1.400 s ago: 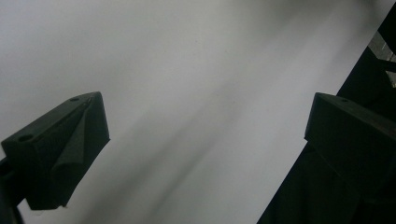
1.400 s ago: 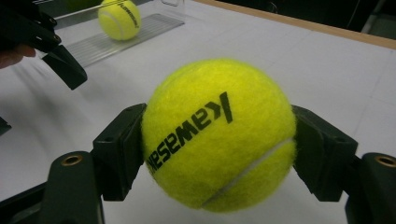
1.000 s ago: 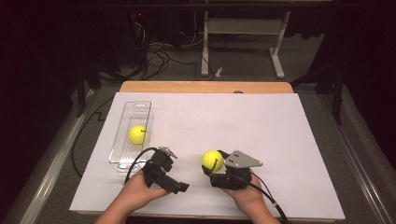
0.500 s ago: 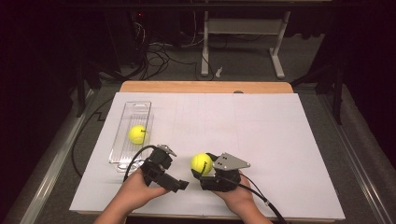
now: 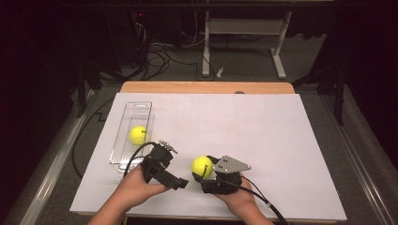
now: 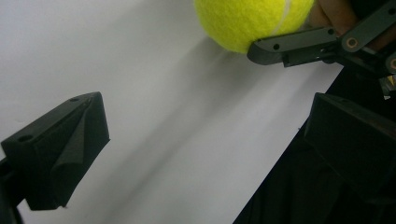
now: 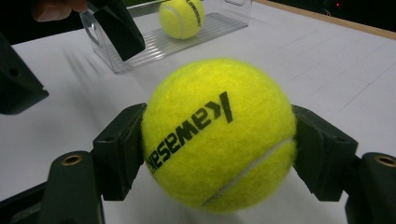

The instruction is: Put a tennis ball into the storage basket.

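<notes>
The white-covered bench point(image 5: 263, 140) fills the middle of the high view. At its left edge a clear tray point(image 5: 123, 140) holds one tennis ball point(image 5: 138, 135). The right tongs point(image 5: 202, 169), clenched on a second tennis ball point(image 7: 218, 133), have carried it leftward toward the tray since a second ago, so it probably goes in next. The left tongs point(image 5: 180, 183), lower centre, stand released and empty.

White-covered table point(image 5: 263, 136), clear tray point(image 5: 126, 140) (near left edge)
</notes>
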{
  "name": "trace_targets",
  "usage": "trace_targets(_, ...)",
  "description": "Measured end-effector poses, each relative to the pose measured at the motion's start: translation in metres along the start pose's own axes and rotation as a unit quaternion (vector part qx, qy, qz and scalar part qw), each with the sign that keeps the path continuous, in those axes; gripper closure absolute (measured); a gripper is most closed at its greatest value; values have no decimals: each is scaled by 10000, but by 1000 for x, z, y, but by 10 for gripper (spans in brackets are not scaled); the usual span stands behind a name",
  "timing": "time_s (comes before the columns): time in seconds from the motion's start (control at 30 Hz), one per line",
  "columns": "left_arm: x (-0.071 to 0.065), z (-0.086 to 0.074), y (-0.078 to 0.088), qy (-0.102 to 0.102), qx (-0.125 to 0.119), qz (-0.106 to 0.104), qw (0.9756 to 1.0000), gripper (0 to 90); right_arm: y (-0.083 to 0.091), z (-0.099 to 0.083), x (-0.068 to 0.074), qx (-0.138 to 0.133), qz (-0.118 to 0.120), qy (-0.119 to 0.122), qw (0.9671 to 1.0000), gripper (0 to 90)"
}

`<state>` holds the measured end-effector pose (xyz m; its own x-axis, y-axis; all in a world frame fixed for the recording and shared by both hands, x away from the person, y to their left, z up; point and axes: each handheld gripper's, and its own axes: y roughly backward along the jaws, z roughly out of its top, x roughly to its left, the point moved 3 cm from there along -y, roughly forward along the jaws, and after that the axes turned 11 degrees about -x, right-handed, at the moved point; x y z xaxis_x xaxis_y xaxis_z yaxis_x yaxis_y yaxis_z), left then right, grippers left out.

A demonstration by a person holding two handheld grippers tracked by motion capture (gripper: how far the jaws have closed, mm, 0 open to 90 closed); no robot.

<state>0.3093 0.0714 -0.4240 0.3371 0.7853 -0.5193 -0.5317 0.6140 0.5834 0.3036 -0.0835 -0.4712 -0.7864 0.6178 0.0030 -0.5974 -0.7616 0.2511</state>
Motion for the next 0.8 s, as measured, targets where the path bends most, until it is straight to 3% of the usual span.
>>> trace_targets(0.53, -3, 11, -2, 5, 296, 154, 9994, 10, -3, -2, 7, 31, 100, 46, 9999, 273)
trace_targets(0.8, -6, 20, 1, 36, 288, 145, 9995, 10, -4, -1, 11, 8, 166, 27, 9999, 273)
